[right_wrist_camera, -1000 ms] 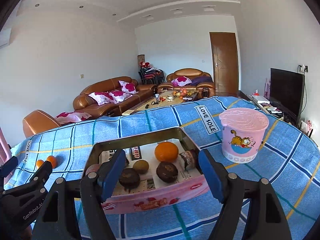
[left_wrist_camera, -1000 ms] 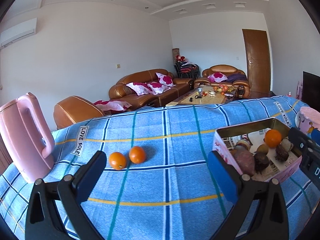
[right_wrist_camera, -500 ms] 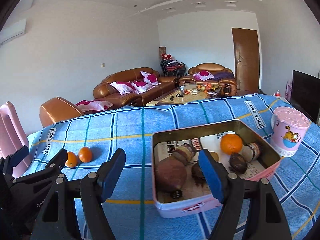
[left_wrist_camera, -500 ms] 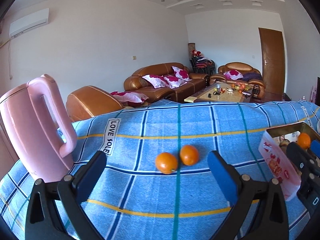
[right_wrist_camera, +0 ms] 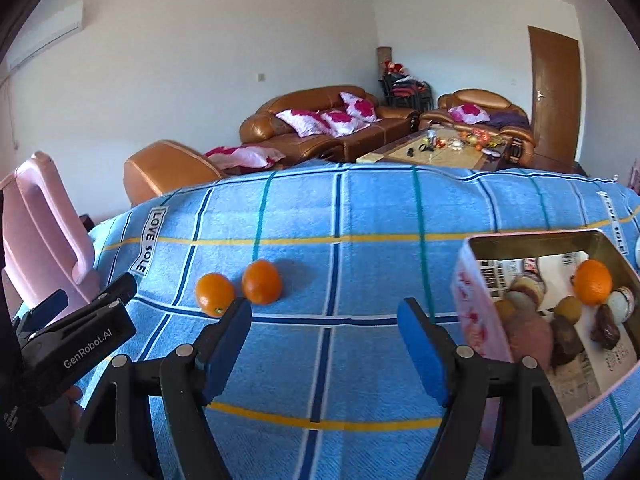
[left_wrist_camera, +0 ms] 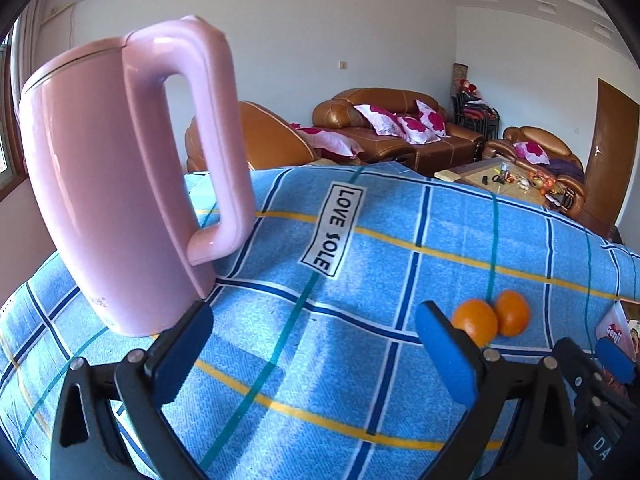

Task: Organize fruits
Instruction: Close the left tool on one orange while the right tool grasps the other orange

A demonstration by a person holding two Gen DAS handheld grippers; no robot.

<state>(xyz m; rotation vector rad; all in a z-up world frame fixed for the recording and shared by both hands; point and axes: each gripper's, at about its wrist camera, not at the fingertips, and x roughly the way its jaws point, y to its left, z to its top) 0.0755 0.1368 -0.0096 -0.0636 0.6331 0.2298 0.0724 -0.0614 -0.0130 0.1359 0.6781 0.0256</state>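
— Both cameras have swung toward nine o'clock since a second ago: the pink kettle point(left_wrist_camera: 120, 184) now fills the left view, and the tin point(right_wrist_camera: 472, 304) has slid to three o'clock in the right view. What does that mean for the job?

— Probably that the two loose oranges are next. The left gripper point(left_wrist_camera: 316, 348) is spread wide and holds nothing; the right gripper point(right_wrist_camera: 324, 340) is equally wide and empty. Neither touches fruit yet.

— Where are the oranges?

— On the blue checked cloth point(right_wrist_camera: 360, 208), touching each other: the near orange point(right_wrist_camera: 215, 294) and the far orange point(right_wrist_camera: 261, 282), at about eleven o'clock from the right gripper. The left view shows them just past its right finger.

— And the count?

— Two oranges outside, one orange point(right_wrist_camera: 593, 282) inside the tin among several darker items too jumbled to count. One kettle, one tin.
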